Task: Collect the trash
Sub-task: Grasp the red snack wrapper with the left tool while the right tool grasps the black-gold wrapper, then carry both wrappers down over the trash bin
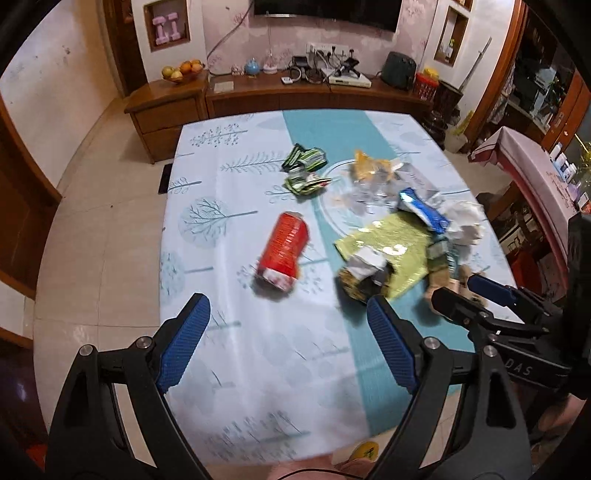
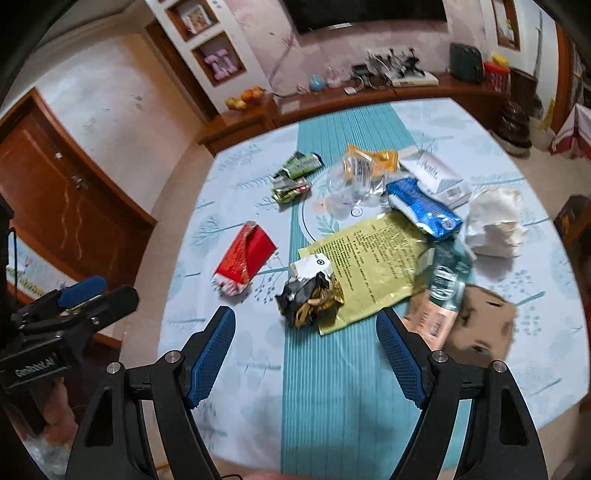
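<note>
Both claws spread, empty: left gripper (image 1: 288, 336), right gripper (image 2: 306, 347). Trash heaped at twelve to two o'clock; crumpled black wrapper (image 2: 310, 291) nearest. Risk: overlapping yellow-green sheet (image 2: 369, 258) dragged along, scattering pile

Tiled floor (image 1: 110, 229), wooden sideboard (image 1: 295, 98) (fruit bowl (image 1: 183, 72) atop), wall-mounted television (image 1: 327, 11)

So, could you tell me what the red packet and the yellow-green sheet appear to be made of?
The red packet looks like foil-lined plastic film: its crinkled, torn edge shines silver. The yellow-green sheet seems a glossy plastic or foil pouch, lying flat with bright glare patches; printed paper cannot be ruled out.
</note>
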Available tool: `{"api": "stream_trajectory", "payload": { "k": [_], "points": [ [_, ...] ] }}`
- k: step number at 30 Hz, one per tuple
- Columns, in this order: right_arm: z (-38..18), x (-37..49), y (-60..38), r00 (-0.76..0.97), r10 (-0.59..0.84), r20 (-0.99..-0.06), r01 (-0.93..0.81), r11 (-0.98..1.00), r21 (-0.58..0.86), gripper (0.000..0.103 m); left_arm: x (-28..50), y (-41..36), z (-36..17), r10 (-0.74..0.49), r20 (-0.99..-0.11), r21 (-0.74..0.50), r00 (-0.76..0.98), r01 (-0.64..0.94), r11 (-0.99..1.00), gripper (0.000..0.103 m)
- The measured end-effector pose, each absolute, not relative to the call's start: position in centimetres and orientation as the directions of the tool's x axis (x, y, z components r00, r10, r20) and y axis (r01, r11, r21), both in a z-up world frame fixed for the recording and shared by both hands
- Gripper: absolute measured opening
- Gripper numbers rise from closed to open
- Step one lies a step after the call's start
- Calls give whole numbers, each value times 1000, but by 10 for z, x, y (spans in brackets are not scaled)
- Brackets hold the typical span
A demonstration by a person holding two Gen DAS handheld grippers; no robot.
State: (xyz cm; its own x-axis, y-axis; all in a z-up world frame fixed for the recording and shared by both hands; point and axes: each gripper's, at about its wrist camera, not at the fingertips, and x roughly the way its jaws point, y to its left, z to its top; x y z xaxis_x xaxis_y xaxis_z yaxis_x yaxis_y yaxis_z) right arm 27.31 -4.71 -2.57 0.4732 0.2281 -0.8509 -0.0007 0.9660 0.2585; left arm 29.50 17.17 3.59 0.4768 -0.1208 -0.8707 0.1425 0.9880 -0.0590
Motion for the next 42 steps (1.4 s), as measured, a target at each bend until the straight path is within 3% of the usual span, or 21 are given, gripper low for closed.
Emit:
{"api": "stream_trajectory", "payload": {
  "k": [11, 15, 18, 23, 27, 34, 42],
  "points": [
    [-111, 348, -19, 350, 124, -928, 109, 979, 172, 79, 389, 170, -44, -126, -927, -41, 352, 238, 970, 82],
    [-135, 359, -14, 285, 112, -952, 113, 982, 150, 68, 411, 155, -74, -117, -946, -29, 303, 282, 959, 77],
    [-144, 363, -12, 276, 111, -955, 113, 983, 147, 59, 428, 146, -98, -104, -962, -23, 252, 306, 952, 64],
    [-143, 364, -8, 285, 114, -952, 104, 983, 149, 52, 441, 138, -123, -106, -978, -47, 177, 311, 949, 42],
    [-141, 362, -7, 281, 131, -951, 96, 982, 164, 49, 448, 139, -130, -118, -978, -63, 170, 299, 952, 40],
    [-122, 353, -8, 310, 162, -937, 74, 978, 194, 47, 450, 149, -120, -142, -966, -79, 214, 280, 957, 21],
    [-91, 335, -11, 362, 190, -913, 36, 975, 217, 45, 431, 156, -109, -143, -961, -85, 238, 239, 967, 19]
  ]
}}
